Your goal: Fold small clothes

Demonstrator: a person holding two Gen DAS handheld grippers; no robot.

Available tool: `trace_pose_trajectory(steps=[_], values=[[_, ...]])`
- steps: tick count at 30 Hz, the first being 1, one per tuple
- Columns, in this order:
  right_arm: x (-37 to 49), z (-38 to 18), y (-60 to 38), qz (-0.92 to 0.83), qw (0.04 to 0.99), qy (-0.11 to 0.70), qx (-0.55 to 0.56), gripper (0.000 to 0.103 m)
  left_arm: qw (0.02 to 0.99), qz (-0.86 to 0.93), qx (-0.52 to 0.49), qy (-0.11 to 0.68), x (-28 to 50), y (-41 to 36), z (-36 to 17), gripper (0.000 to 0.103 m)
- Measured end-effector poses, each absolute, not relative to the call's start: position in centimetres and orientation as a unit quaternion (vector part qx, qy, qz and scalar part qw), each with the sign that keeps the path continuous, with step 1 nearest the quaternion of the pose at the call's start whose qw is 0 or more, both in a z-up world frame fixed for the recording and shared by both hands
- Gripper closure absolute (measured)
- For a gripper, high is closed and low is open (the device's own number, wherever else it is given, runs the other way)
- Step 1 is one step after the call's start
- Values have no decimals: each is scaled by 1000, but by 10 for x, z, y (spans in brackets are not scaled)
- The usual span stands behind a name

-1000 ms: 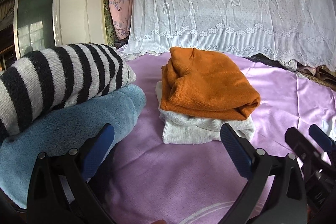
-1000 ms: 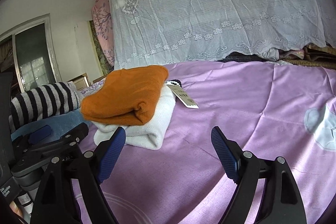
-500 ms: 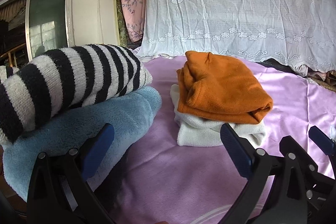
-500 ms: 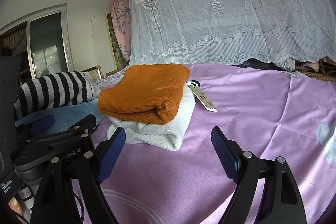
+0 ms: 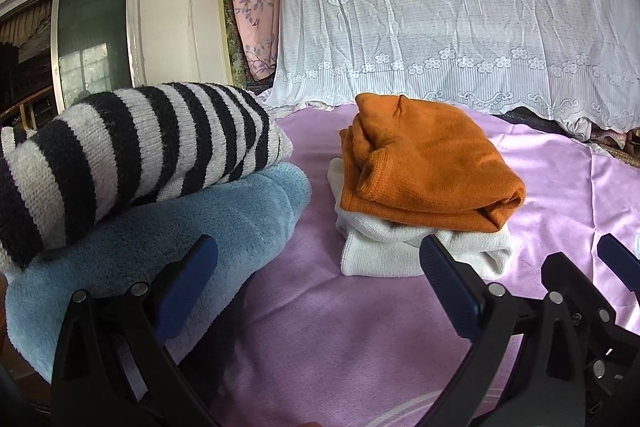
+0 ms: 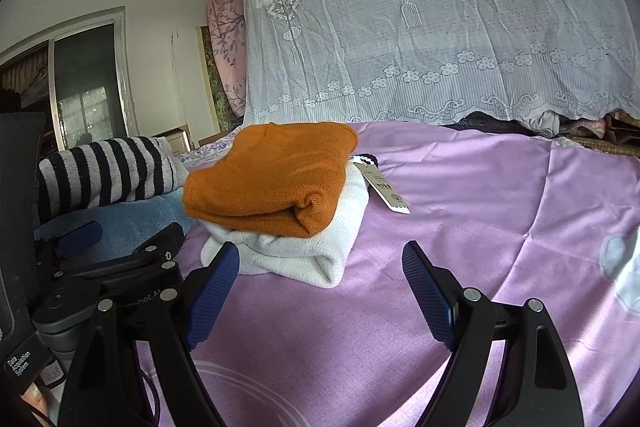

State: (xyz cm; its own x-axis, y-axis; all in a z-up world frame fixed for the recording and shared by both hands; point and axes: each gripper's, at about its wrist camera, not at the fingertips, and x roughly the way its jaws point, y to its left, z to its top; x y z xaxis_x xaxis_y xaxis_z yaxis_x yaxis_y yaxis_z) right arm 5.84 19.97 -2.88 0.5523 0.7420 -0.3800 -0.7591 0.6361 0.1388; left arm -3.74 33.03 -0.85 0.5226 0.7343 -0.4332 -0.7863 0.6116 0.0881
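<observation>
Orange sweater [image 6: 272,175] sits folded atop white one [image 6: 320,251] at my 12 o'clock on purple sheet [image 6: 480,211]. Both grippers, left [image 5: 320,291] & right [image 6: 320,291], spread wide, empty. Risk: I nudge the stack w/ a finger, it topples.

An orange knit [image 5: 428,167] lies on a white one [image 5: 384,251]. A black-and-white striped sweater [image 5: 132,151] tops a pale blue fleece [image 5: 180,239]. The bedsheet [image 6: 460,227] is lilac; the lace cover [image 6: 440,27] is white with flowers.
</observation>
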Motion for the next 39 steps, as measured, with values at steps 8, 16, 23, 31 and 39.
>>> trace_pose_trajectory(steps=[8, 16, 23, 31, 39], values=[[58, -28, 198, 424, 882, 204, -21, 18, 870, 438, -58, 219, -37, 331, -9, 4], [59, -27, 198, 424, 882, 207, -21, 17, 867, 442, -54, 223, -34, 331, -10, 4], [59, -28, 199, 423, 882, 208, -21, 17, 867, 442, -53, 224, -35, 330, -10, 4], [59, -28, 199, 423, 881, 208, -20, 16, 867, 442, -54, 224, -35, 330, -10, 4], [59, -28, 199, 423, 882, 208, -20, 16, 867, 442, -54, 224, -35, 330, -10, 4]])
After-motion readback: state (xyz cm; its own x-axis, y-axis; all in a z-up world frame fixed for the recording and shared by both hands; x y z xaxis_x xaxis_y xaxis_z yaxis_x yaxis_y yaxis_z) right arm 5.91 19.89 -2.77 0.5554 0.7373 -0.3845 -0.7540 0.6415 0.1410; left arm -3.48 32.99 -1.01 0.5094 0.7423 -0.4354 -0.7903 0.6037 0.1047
